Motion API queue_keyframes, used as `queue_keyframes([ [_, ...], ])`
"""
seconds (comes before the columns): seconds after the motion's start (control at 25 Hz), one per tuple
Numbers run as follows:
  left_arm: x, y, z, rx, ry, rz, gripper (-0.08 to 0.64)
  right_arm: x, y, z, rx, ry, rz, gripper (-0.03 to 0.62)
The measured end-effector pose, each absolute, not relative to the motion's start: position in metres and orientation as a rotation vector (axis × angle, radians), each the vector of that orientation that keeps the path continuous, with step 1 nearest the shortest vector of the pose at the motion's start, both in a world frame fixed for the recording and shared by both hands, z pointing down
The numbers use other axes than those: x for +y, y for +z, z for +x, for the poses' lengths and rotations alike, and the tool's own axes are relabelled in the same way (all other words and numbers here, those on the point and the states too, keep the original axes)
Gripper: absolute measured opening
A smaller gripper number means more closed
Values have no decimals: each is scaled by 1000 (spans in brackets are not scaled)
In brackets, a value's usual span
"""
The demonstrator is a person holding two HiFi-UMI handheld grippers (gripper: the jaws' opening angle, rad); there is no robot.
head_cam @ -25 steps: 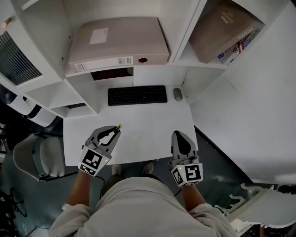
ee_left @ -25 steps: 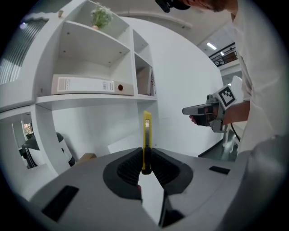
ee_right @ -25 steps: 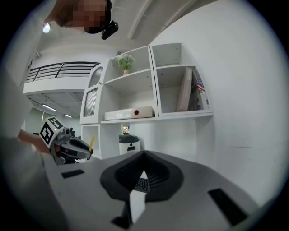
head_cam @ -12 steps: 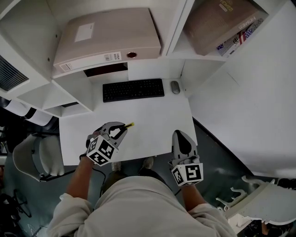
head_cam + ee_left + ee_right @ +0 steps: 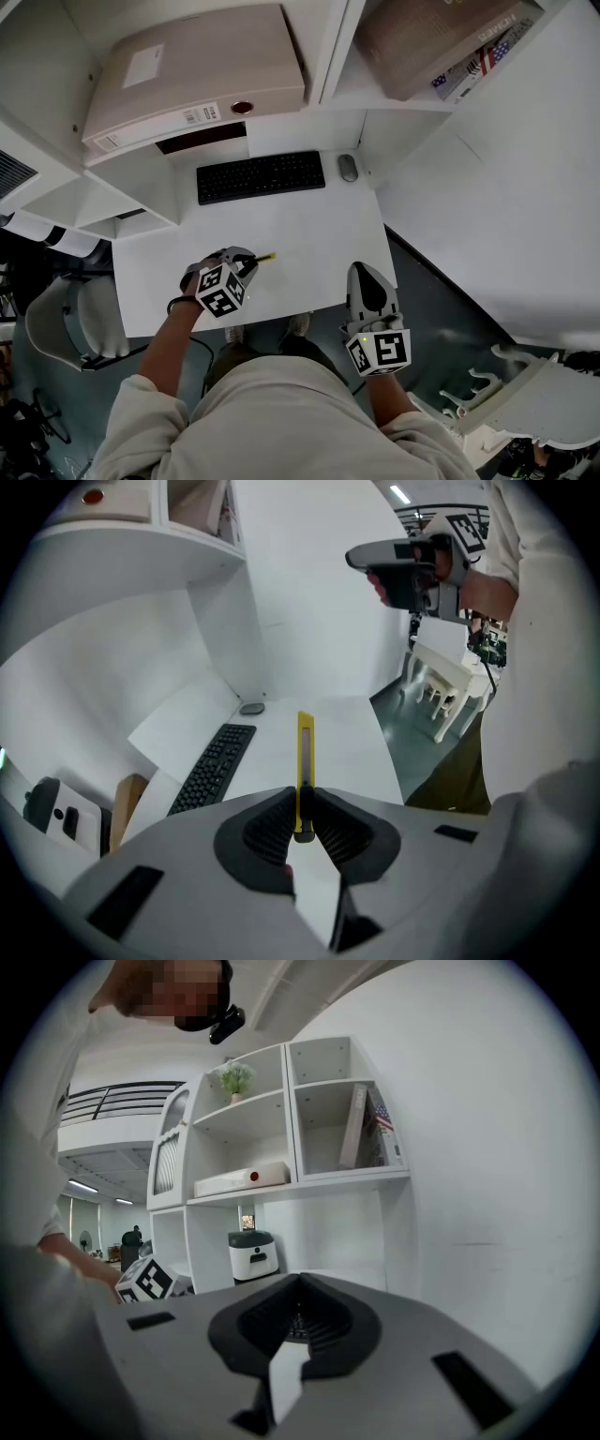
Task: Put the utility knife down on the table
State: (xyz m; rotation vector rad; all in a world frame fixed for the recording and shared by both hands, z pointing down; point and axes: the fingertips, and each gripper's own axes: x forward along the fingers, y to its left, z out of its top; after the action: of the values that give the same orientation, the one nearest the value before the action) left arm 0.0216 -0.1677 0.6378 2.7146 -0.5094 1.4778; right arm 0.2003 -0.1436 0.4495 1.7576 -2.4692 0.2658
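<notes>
Head view: the left gripper (image 5: 249, 262) hangs over the bare front half of the table (image 5: 319, 239), close to its front edge. The keyboard (image 5: 261, 175) and mouse (image 5: 348, 167) lie well apart at the back. The knife (image 5: 265, 256) pokes out past the gripper's tips. The right gripper (image 5: 363, 272) sits at the front right corner.

Left gripper view: the ribbed pads (image 5: 345, 832) pinch the knife's rear end, and its yellow body points out over open table, right of the keyboard. Whether it touches the surface cannot be told.

Right gripper view: the jaws are pressed together with nothing between them and face the shelves (image 5: 292, 1110).
</notes>
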Motion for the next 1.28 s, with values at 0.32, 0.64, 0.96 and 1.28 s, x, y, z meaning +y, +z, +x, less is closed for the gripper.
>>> queue_keyframes([
  [0.32,-166,693,32,-338,1654,2635,54,-144,457,219,-2428,292,1793,3],
  [0.64,-164,737,37,-224,1743,2549,55,-148,465,233,-2391,313,1811,3],
  [0.96,-161,771,42,-156,1786,2479,55,-150,472,248,-2353,328,1822,3],
  [1.28,-152,804,43,-99,1853,2406,55,-148,478,259,-2330,342,1825,3],
])
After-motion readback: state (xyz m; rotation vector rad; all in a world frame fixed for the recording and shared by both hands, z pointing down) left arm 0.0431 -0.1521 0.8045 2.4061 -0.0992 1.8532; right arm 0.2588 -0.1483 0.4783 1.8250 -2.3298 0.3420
